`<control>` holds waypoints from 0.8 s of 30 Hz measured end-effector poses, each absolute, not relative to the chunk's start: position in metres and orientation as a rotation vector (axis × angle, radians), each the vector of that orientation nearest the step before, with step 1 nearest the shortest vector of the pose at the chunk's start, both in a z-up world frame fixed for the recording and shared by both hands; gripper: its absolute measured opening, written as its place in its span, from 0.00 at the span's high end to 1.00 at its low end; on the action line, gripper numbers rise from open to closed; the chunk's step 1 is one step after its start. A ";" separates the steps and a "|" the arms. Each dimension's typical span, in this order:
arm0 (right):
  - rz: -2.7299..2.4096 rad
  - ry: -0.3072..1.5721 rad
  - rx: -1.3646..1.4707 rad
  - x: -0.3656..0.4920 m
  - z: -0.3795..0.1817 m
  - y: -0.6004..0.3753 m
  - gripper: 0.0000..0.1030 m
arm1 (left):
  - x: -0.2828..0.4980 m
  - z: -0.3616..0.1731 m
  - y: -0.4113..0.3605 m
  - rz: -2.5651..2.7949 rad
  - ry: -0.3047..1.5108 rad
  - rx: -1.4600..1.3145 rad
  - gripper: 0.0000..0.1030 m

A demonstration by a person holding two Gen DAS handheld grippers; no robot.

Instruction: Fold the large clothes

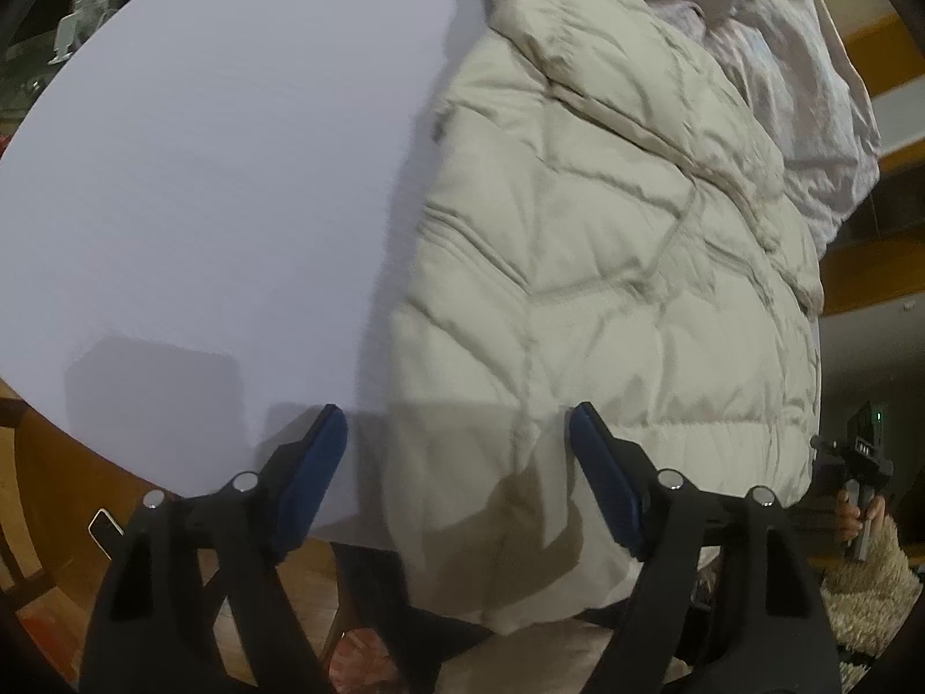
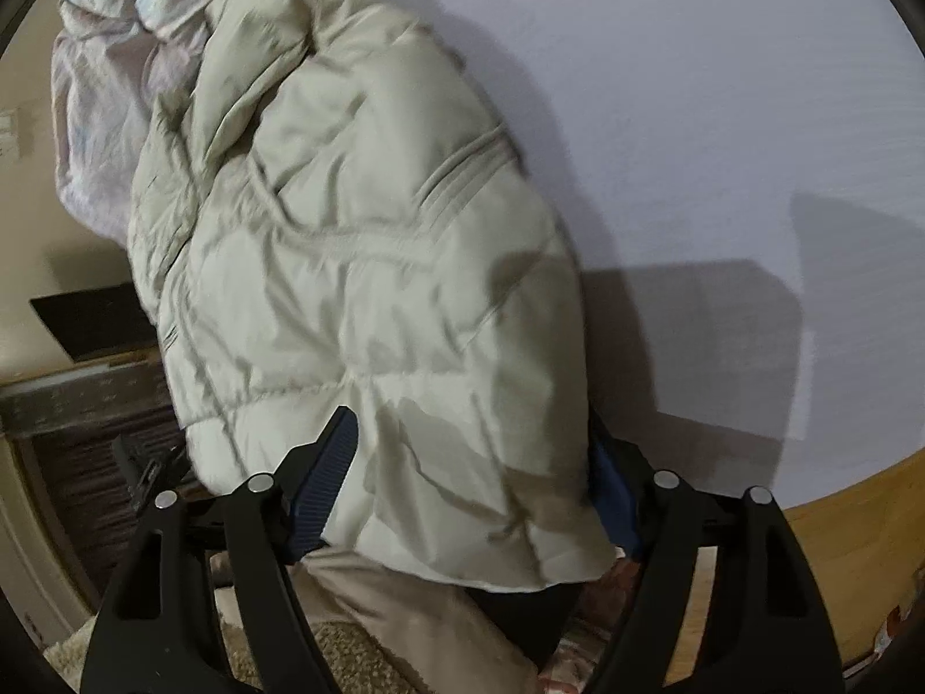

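A cream quilted puffer jacket (image 1: 607,266) lies on the round white table (image 1: 202,202), its near hem hanging over the table's front edge. My left gripper (image 1: 457,434) is open, above the hem, with nothing between its blue pads. In the right wrist view the same jacket (image 2: 358,266) fills the middle. My right gripper (image 2: 474,439) is open and wide around the hanging hem; its right finger is partly hidden behind the fabric. I cannot tell whether the pads touch the jacket.
A pale pink crumpled garment (image 1: 798,69) lies behind the jacket at the far side of the table (image 2: 722,115). A wooden floor (image 2: 838,549) and a shaggy beige rug (image 2: 347,659) lie below. A phone (image 1: 104,526) rests on a chair at lower left.
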State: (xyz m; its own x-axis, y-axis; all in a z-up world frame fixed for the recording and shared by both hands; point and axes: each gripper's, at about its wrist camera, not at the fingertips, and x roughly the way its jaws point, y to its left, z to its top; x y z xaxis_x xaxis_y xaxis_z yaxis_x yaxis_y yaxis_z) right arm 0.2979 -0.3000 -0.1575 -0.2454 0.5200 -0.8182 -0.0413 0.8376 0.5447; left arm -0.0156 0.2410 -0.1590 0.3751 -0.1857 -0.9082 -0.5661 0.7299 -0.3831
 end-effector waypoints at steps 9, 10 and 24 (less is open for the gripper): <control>0.632 1.795 0.438 0.287 -0.162 -0.300 0.28 | -0.013 -0.159 0.213 0.214 1.209 -0.716 0.30; 0.639 1.799 0.437 0.286 -0.162 -0.298 0.28 | -0.013 -0.159 0.212 0.210 1.209 -0.717 0.30; 0.687 1.730 0.279 0.287 -0.141 -0.276 0.84 | -0.005 -0.139 0.201 0.214 1.145 -0.675 0.85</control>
State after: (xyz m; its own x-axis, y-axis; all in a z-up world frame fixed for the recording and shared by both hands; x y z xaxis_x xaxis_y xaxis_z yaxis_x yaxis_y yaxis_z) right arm 0.2869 -0.2763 -0.1413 -0.2778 0.5256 -0.8041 -0.1693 0.7972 0.5796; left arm -0.0053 0.2010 -0.1388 0.4181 -0.1763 -0.8911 -0.4867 0.7849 -0.3836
